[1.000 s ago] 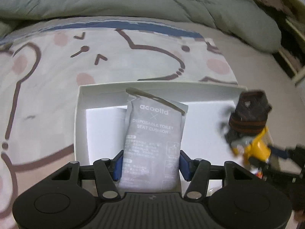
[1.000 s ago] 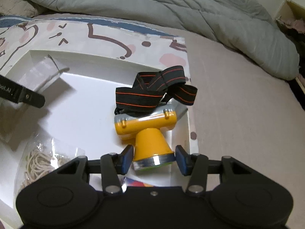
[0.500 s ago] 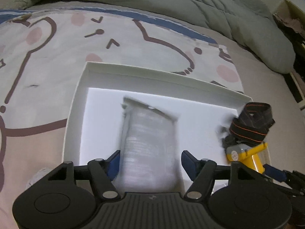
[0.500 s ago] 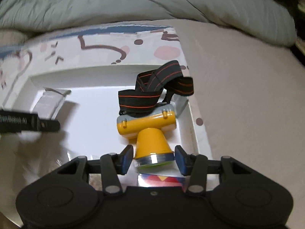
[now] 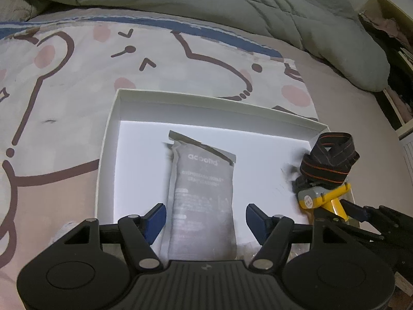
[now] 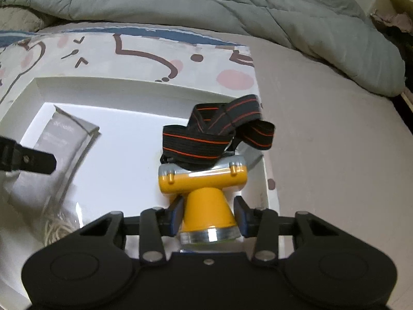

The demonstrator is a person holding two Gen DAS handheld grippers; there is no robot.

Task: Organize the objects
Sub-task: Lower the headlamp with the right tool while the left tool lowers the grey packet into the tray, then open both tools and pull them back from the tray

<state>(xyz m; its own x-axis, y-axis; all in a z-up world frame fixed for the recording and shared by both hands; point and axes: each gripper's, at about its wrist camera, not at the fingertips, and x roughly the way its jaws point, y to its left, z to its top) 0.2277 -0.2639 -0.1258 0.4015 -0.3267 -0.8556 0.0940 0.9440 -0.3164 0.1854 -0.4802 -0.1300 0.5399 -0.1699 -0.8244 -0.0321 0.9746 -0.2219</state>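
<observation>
- Since a second ago our left gripper (image 5: 205, 213) has let go of the grey foil sachet (image 5: 202, 199), which now lies flat in the shallow white cardboard box (image 5: 108, 139) on the bed.
- Our right gripper (image 6: 209, 213) is closing on the yellow headlamp with black elastic strap (image 6: 204, 180), pads touching its cone, at the box's right wall.

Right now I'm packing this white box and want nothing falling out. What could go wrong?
The right gripper is closing on the headlamp's tapered yellow cone, which might slip. Its loose strap overhangs the white box's right wall and could snag. The open left gripper straddles the grey packet and could nudge it.
</observation>
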